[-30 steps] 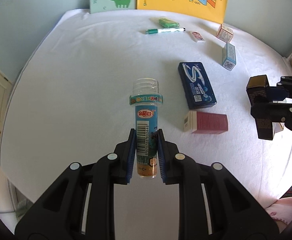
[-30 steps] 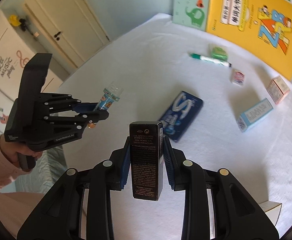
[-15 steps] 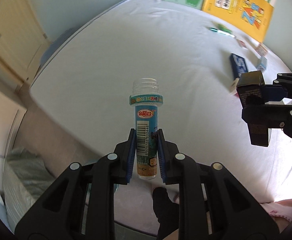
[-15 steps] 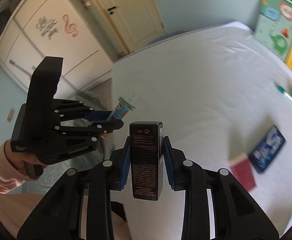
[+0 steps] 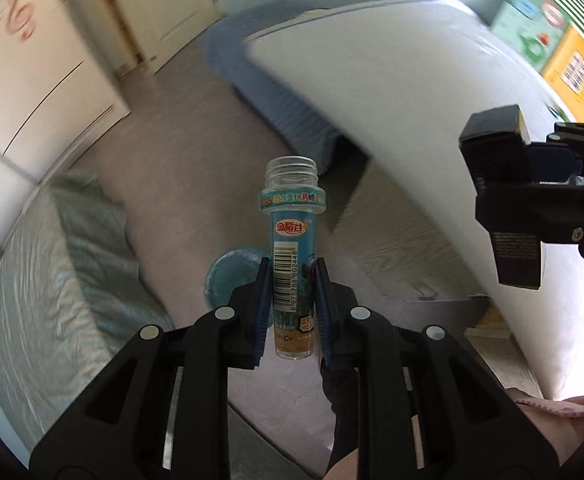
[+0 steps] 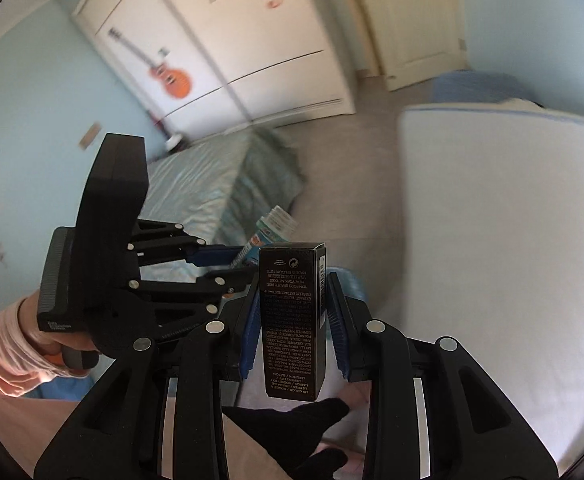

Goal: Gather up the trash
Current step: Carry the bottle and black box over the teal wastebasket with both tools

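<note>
Both pieces are picked up but not yet binned. The left claw [image 5: 292, 304] pinches a capless plastic bottle [image 5: 293, 248] upright between its pads; at its 3 o'clock, the right claw [image 6: 293, 320] pinches a black carton [image 6: 292, 320]. Below the bottle, at 9 o'clock, sits a round teal bin [image 5: 228, 276] on the floor, likely the drop spot. Dropping both remains.

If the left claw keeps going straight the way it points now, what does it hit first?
Probably the round teal container on the floor, just beyond the left claw and its bottle. Depth is unclear, so it may pass alongside.
</note>
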`<state>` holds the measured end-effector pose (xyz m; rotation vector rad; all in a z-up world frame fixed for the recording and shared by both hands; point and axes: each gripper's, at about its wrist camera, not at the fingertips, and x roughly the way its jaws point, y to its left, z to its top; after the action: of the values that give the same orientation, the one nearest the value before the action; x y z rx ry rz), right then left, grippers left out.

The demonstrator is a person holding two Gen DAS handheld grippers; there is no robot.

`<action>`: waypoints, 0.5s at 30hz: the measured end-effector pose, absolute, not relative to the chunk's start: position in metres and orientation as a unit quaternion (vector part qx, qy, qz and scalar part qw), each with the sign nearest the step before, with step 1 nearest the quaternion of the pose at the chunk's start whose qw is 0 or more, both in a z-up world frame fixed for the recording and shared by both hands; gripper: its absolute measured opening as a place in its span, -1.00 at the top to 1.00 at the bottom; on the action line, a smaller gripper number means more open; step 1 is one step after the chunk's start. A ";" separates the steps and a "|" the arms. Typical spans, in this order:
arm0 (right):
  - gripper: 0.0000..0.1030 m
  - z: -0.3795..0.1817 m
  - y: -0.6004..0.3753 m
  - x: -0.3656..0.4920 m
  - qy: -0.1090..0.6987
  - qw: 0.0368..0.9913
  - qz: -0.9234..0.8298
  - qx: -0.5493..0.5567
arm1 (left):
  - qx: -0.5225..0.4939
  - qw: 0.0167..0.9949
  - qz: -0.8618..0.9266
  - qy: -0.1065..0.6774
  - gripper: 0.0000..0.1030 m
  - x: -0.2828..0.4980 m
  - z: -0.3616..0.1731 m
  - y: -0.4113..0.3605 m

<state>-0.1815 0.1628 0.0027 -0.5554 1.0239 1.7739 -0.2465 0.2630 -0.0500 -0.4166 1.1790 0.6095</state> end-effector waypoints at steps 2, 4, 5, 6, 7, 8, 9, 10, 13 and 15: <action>0.39 0.001 0.182 -0.195 0.417 0.473 0.739 -0.238 | -0.205 0.762 0.295 0.539 0.64 -0.262 -0.052 0.273; 0.39 0.000 0.198 -0.210 0.414 0.460 0.746 -0.246 | -0.217 0.756 0.309 0.535 0.64 -0.274 -0.055 0.284; 0.39 0.000 0.206 -0.218 0.412 0.454 0.750 -0.249 | -0.222 0.753 0.314 0.533 0.64 -0.282 -0.055 0.289; 0.39 0.000 0.213 -0.224 0.411 0.447 0.753 -0.252 | -0.226 0.750 0.321 0.532 0.64 -0.286 -0.056 0.293; 0.39 0.000 0.220 -0.230 0.410 0.442 0.756 -0.255 | -0.231 0.748 0.326 0.530 0.64 -0.288 -0.056 0.296; 0.39 0.000 0.222 -0.233 0.410 0.437 0.758 -0.257 | -0.235 0.745 0.331 0.529 0.64 -0.290 -0.057 0.299; 0.39 -0.001 0.227 -0.236 0.411 0.431 0.761 -0.259 | -0.241 0.743 0.336 0.527 0.64 -0.295 -0.057 0.303; 0.39 -0.002 0.234 -0.241 0.411 0.425 0.762 -0.262 | -0.244 0.741 0.341 0.525 0.64 -0.299 -0.058 0.306; 0.39 -0.003 0.247 -0.257 0.413 0.412 0.766 -0.268 | -0.250 0.734 0.355 0.522 0.64 -0.308 -0.059 0.312; 0.39 -0.005 0.250 -0.262 0.411 0.407 0.769 -0.273 | -0.257 0.730 0.362 0.520 0.64 -0.314 -0.060 0.316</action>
<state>-0.2615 0.2502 -0.0053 -0.6885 1.0359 1.9390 -0.3136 0.3156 -0.0604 -0.5653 1.1446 0.7982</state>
